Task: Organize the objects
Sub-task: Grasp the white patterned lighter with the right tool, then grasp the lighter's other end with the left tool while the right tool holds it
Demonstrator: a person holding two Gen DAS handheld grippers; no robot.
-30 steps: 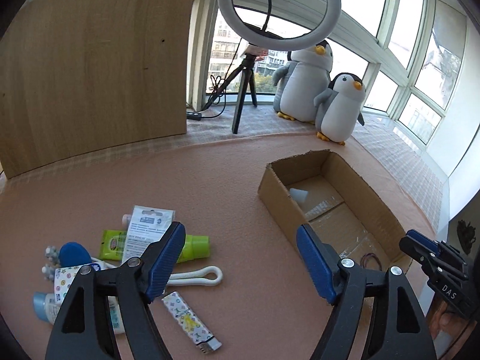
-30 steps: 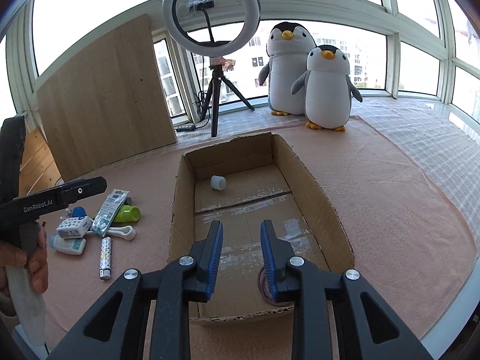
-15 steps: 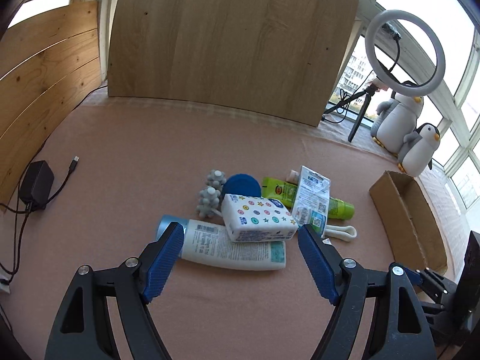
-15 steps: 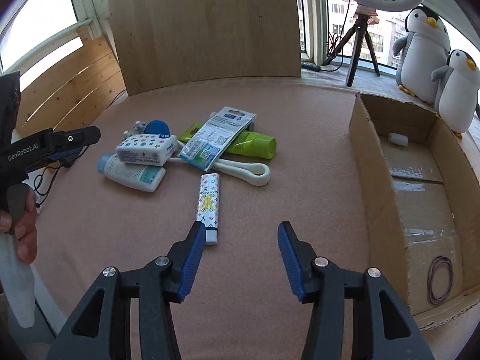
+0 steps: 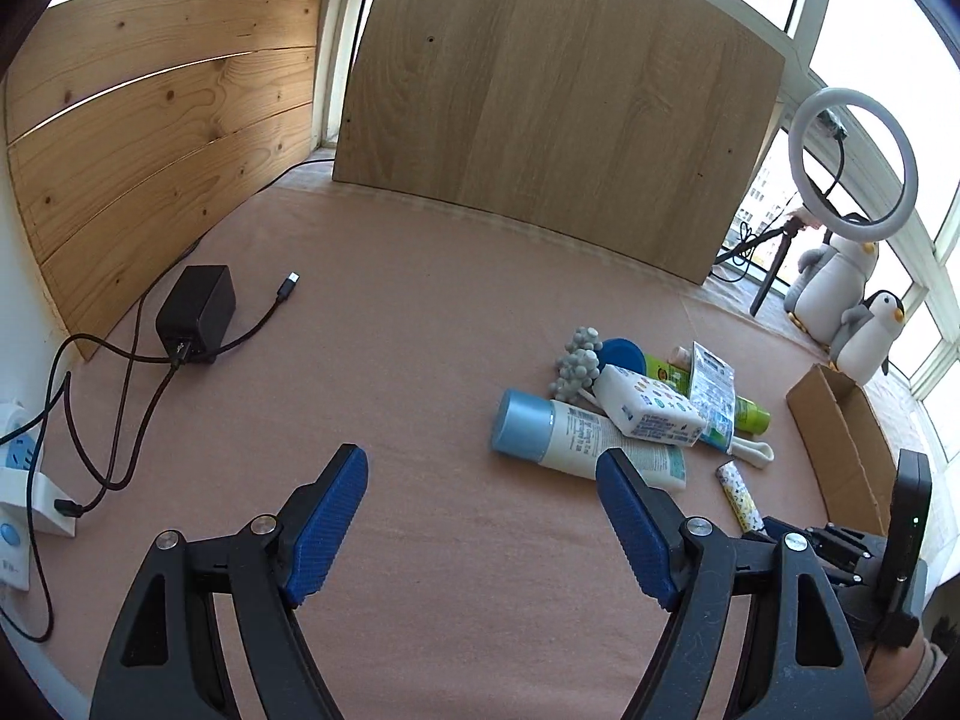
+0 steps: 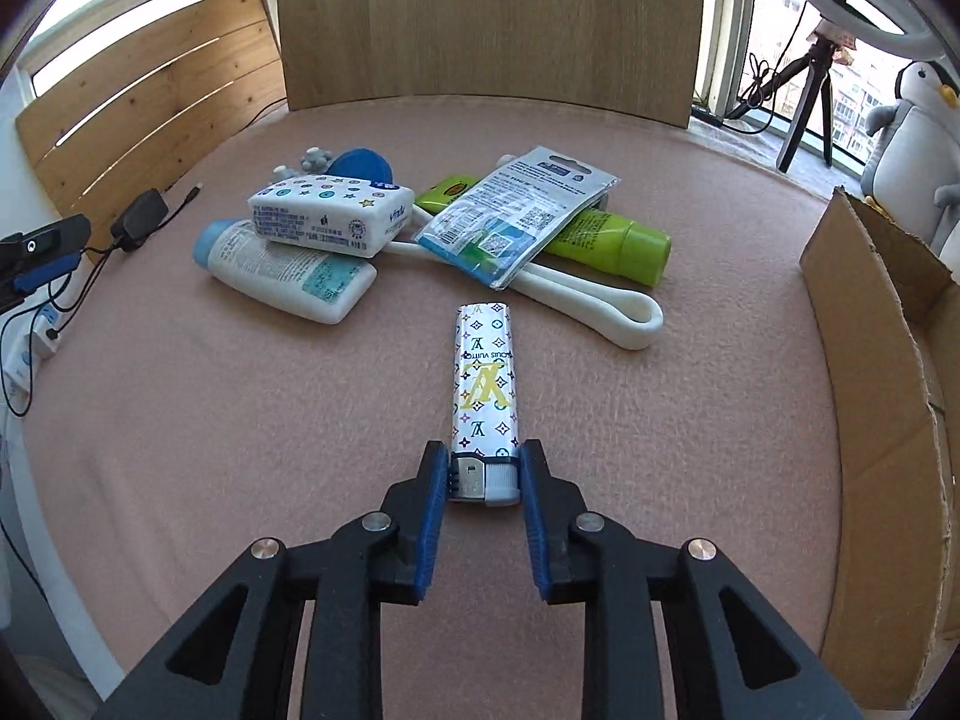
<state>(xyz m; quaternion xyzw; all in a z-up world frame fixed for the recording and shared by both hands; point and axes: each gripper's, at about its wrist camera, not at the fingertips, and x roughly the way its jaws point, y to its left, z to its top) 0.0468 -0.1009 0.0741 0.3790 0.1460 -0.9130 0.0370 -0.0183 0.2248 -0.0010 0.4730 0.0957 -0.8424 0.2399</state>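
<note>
Our right tool clamped on metal-capped end of white patterned lighter, which lies flat on pink felt counter. Our left tool spread wide, empty, above bare counter. Beyond lighter we see pile: white blue-capped bottle, spotted white tissue pack, green tube, foil packet. Brown cardboard box on right, well apart.

Lighter left of box

Bright window daylight; blown-out panes; sharp focus; fisheye-bent, dark-cornered edges.
</note>
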